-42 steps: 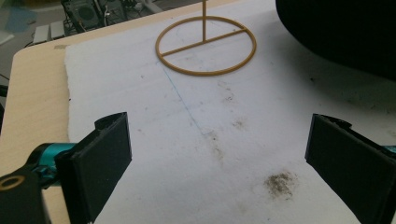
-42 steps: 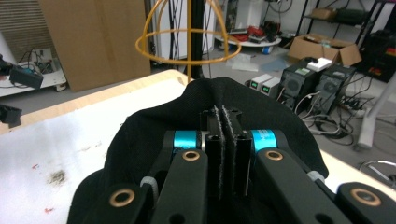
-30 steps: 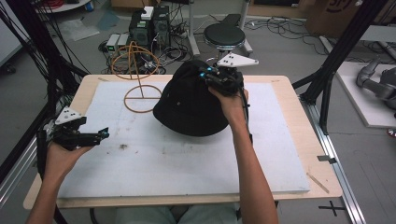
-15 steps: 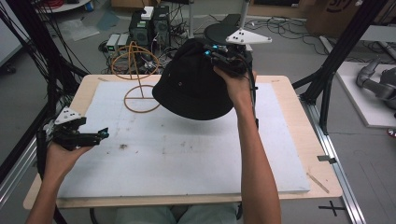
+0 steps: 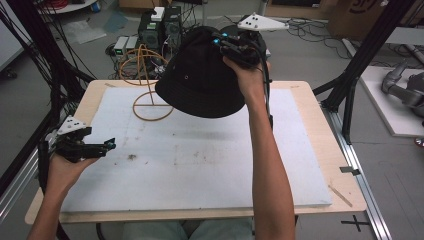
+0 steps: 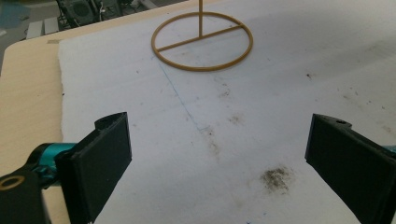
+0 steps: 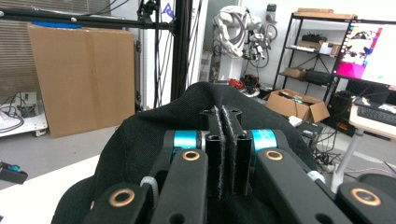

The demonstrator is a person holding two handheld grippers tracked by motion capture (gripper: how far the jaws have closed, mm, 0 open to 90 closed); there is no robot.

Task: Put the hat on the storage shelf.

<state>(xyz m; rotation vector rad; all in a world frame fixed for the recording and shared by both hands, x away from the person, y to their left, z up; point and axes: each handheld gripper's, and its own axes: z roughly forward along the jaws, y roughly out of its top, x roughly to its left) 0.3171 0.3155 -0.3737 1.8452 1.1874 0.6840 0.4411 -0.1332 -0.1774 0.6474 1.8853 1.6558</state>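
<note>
The hat [image 5: 202,80] pinched in the right gripper [image 7: 227,140] is plain black. Ahead of the left gripper [image 6: 217,154] stands a mustard-yellow wire stand [image 6: 202,41] on a white mat [image 5: 200,160] speckled with dark smudges; both grippers are black with turquoise joints.

The black hat [image 5: 200,80] no longer sits on the white mat [image 5: 200,165]: a second ago it rested flat there, near the far edge, and now it hangs in the air above that edge, tilted with its brim lower on the near side. The right gripper [image 5: 234,46], pinched shut on the hat's fabric, has risen with it, and the person's forearm [image 5: 267,150] stretches higher. The hat's shadow has spread across the mat, and more of the wire stand's ring base [image 5: 152,105] is uncovered.
</note>
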